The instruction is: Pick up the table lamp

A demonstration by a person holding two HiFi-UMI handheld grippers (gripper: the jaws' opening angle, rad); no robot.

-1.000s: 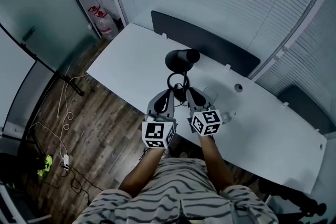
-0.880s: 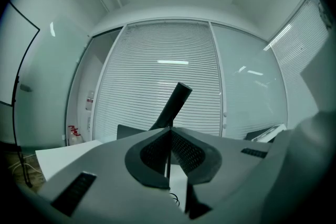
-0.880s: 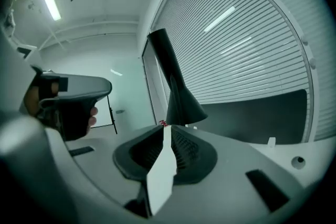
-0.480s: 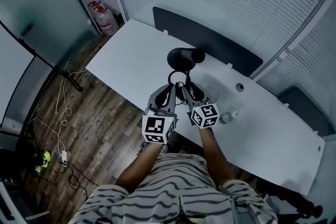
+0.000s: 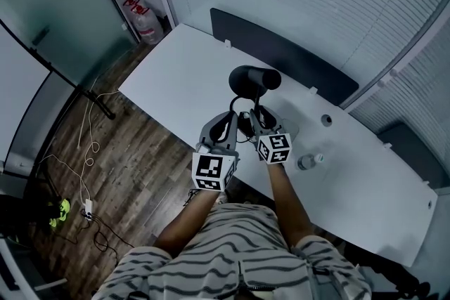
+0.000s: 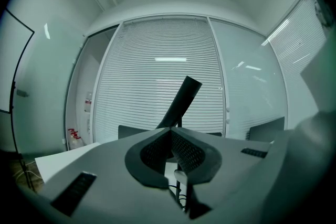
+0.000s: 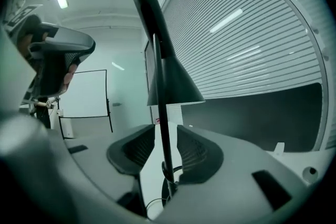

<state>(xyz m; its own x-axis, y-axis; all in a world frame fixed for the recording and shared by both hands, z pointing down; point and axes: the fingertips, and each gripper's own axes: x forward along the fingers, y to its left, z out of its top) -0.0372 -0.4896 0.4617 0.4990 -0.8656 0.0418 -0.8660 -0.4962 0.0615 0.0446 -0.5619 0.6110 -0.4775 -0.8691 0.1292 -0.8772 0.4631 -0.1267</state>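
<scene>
A black table lamp [image 5: 254, 79] with a cone shade stands on the white desk [image 5: 176, 74]. In the right gripper view its thin stem [image 7: 163, 134] rises between the two pads under the shade [image 7: 170, 81]. My right gripper [image 7: 165, 127] is open; its jaws have just been opening, and the stem stands between them without being pressed. In the head view the right gripper [image 5: 254, 117] reaches low on the lamp. My left gripper [image 6: 170, 131] is shut, its tips meeting just in front of the shade [image 6: 181, 102]. In the head view the left gripper [image 5: 230, 118] sits left of the stem.
A black divider panel [image 5: 281, 46] runs along the desk's far edge. A small cylinder [image 5: 308, 161] lies on the desk to the right of my hands. A cable hole [image 5: 327, 119] is further right. Water jugs [image 5: 148, 28] and loose cords [image 5: 84, 151] are on the wooden floor.
My right gripper has sunk and moved in toward the lower part of the lamp's stem. The left gripper has hardly shifted. The lamp stands where it was.
</scene>
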